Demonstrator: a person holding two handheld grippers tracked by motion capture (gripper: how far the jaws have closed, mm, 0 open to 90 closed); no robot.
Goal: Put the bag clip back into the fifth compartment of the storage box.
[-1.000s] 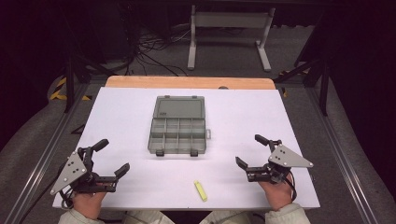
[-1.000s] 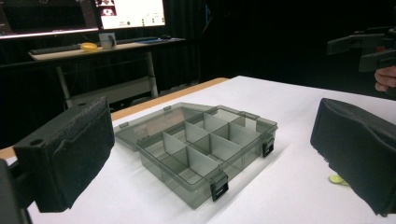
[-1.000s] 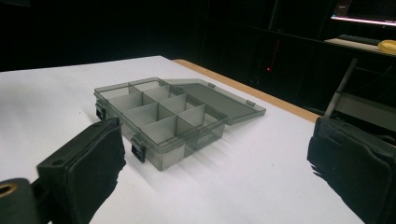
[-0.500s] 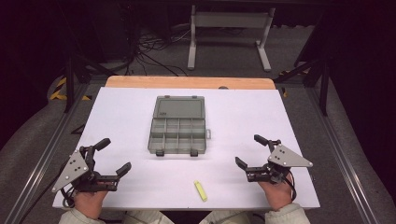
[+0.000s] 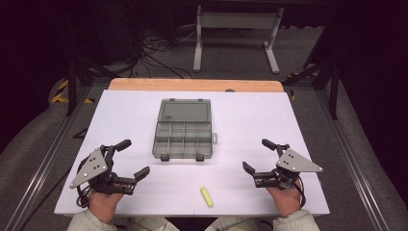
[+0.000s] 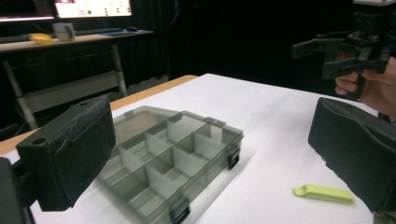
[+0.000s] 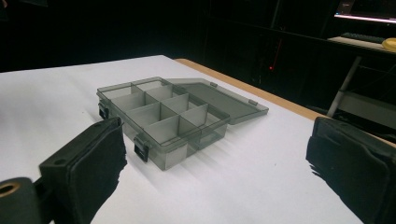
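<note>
While both grippers rest at the near edge, the yellow-green clip (image 5: 206,196) lies flat on the white surface (image 5: 250,125), near the front edge, between the two hands and in front of the open compartment box (image 5: 184,129). Long axis of the clip runs roughly front-to-back with a slight slant in the high view. Clip sits a little closer to the right gripper (image 5: 257,163) than to the left gripper (image 5: 131,159); judged: either could take it, the right with the shorter inward reach. Both sets of jaws stand wide apart, holding nothing. Box: lid folded back away from the person, compartments apparently empty, latches facing the person.

Left gripper view shows the clip (image 6: 324,193) low beside its right-hand jaw, plus the other gripper (image 6: 345,44) farther off. Right gripper view frames the box (image 7: 173,116) between its jaws.
</note>
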